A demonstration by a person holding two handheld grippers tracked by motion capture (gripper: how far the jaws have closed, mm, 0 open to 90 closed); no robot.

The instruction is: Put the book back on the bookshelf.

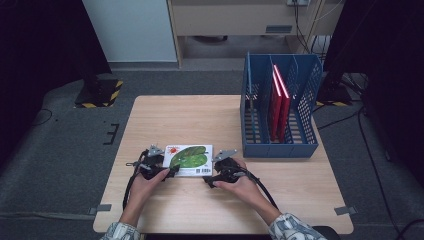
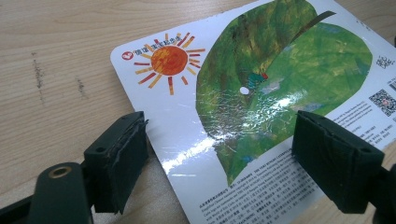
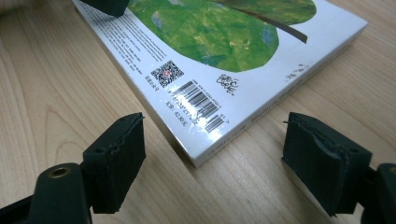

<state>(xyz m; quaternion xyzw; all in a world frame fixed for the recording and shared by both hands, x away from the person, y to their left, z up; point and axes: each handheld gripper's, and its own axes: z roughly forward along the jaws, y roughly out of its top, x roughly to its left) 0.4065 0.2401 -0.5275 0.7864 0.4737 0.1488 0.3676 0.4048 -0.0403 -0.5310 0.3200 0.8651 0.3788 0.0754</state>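
Note:
A white picture book [image 1: 190, 156] with a green leaf and an orange sun on its cover lies flat near the table's front middle. My left gripper [image 1: 169, 173] is at the book's left front edge, open. In the left gripper view the book [image 2: 261, 70] runs between the wide-apart jaws of the gripper [image 2: 226, 163]; one jaw is beside the book over bare wood, the other over the cover. My right gripper [image 1: 209, 181] is open at the right front corner. In the right gripper view the barcode corner of the book [image 3: 224, 42] points into the gap of the gripper [image 3: 219, 163], touching neither jaw.
A blue mesh file rack [image 1: 255, 125] stands at the table's right back and holds two upright red books [image 1: 279, 102]. Bare wooden table [image 1: 200, 120] lies behind the picture book. A person's hands and patterned sleeves come in from the front edge.

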